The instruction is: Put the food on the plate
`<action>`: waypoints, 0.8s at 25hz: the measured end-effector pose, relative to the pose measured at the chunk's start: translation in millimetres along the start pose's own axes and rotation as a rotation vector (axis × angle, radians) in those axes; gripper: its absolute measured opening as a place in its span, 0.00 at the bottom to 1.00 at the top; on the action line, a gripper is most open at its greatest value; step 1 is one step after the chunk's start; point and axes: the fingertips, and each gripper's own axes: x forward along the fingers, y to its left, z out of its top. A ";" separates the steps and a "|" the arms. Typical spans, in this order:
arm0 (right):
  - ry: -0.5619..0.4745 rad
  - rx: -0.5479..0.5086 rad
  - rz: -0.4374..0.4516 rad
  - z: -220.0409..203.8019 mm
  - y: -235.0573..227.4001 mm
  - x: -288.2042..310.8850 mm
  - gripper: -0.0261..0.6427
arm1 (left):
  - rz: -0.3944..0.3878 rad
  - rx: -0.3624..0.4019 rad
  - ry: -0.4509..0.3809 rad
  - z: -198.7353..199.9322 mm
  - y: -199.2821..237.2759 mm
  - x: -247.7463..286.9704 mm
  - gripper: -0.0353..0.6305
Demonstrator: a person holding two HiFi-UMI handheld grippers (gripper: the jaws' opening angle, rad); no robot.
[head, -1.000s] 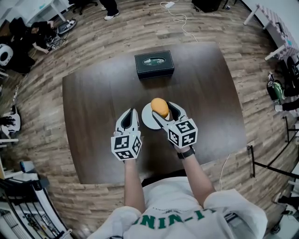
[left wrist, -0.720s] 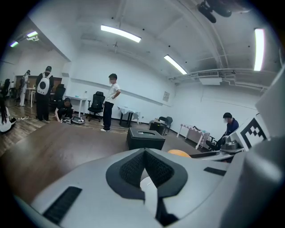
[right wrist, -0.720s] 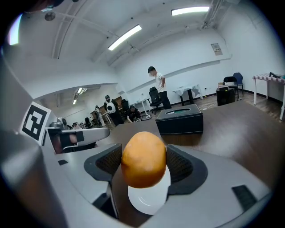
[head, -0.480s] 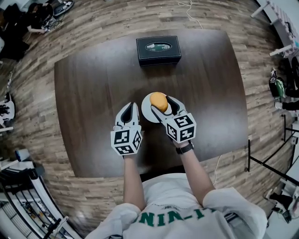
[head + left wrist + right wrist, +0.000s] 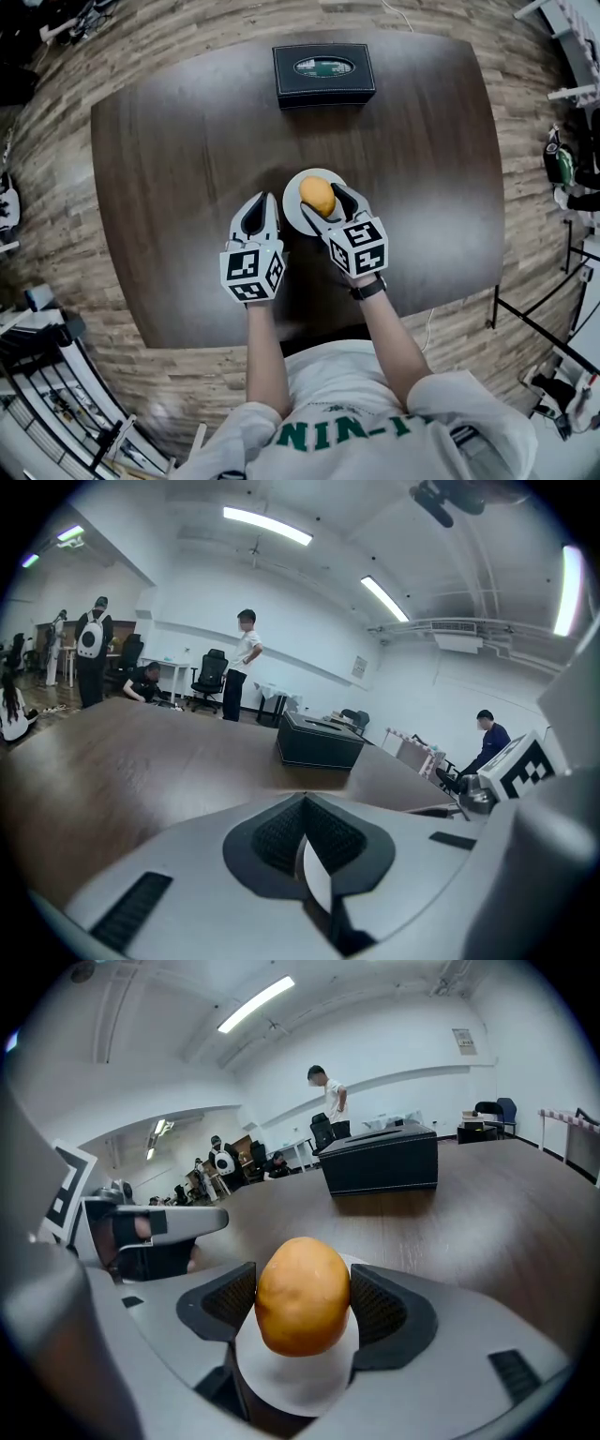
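An orange-yellow rounded food item [image 5: 317, 195] [image 5: 302, 1296] is pinched between the two pads of my right gripper [image 5: 323, 198] [image 5: 302, 1303], which is shut on it. It hangs over a small white plate [image 5: 293, 221] [image 5: 286, 1393] in the middle of the dark wooden table [image 5: 169, 187]. I cannot tell whether the food touches the plate. My left gripper [image 5: 260, 203] [image 5: 305, 803] lies just left of the plate, jaws shut together with nothing between them.
A black rectangular box [image 5: 323, 75] [image 5: 380, 1162] [image 5: 319, 742] stands at the far side of the table. People and office chairs are in the room beyond. The table's near edge runs just in front of the person's body.
The head view has shifted, so the table sits a little differently in frame. The right gripper still holds the food over the plate; the left gripper has not moved.
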 end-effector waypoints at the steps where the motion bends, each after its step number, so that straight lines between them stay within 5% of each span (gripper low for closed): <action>1: 0.006 -0.004 -0.003 -3.7 -0.7 2.3 0.52 | 0.001 -0.001 0.002 -1.4 1.2 1.6 0.07; 10: 0.035 -0.097 -0.011 -12.4 4.6 7.5 0.54 | 0.003 -0.023 0.032 -16.4 7.9 1.2 0.07; 20: 0.026 -0.088 -0.014 -18.3 11.0 6.6 0.81 | 0.016 -0.017 0.017 -9.2 10.2 -12.3 0.07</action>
